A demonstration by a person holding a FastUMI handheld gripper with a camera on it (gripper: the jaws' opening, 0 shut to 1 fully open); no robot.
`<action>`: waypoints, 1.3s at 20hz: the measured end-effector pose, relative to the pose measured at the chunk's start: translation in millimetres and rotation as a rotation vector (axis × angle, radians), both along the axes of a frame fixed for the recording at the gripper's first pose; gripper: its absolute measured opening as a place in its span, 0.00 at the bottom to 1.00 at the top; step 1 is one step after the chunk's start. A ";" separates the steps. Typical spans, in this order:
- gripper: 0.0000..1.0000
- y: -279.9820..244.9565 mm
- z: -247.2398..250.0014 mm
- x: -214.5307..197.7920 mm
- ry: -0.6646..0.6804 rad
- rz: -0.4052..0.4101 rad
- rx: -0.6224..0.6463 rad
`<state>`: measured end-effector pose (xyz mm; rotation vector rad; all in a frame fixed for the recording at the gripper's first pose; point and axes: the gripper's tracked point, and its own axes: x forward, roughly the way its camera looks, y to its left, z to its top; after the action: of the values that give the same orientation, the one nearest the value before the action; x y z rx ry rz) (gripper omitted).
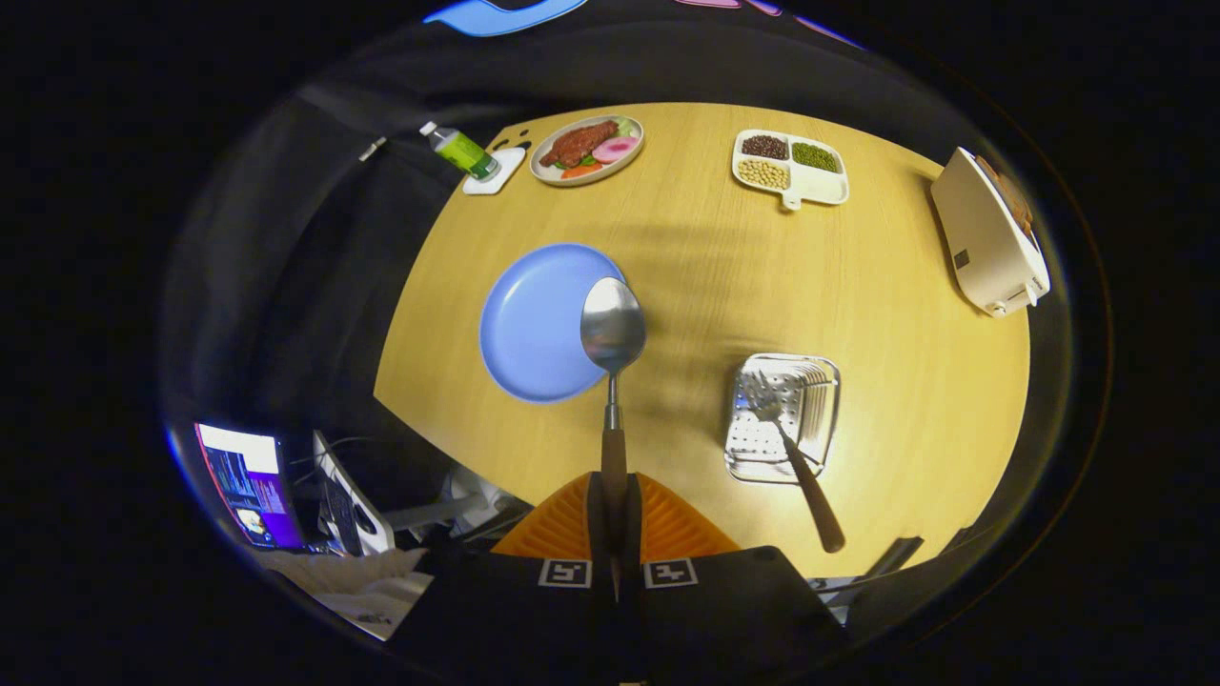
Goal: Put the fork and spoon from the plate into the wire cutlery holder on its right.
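My gripper [614, 495] is shut on the brown handle of a metal spoon [613, 329]. The spoon points straight ahead from the orange fingers [562, 526], high above the table, and its bowl overlaps the right rim of the empty blue plate [534, 324] below. To the right of the plate stands the wire cutlery holder [783, 417]. The fork [796, 448] is in it, tines down inside and brown handle leaning out over the near rim.
On the round wooden table [705, 257], a plate of food [586, 149], a green bottle on a white coaster [462, 151] and a divided dish of beans [791, 167] sit at the far side. A white toaster [991, 233] stands at the right edge. Screens show off the table, near left.
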<state>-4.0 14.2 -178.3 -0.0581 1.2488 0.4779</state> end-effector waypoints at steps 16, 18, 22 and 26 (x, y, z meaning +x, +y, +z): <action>0.06 -111.3 -2.2 0.2 0.296 0.193 -0.295; 0.06 -112.7 -5.0 7.2 0.320 0.215 -0.322; 0.07 -113.4 -16.9 12.6 0.360 0.252 -0.356; 0.09 -112.6 -25.3 24.4 0.371 0.235 -0.374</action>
<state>20.4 -98.4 -203.6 -0.4540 1.6962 0.4639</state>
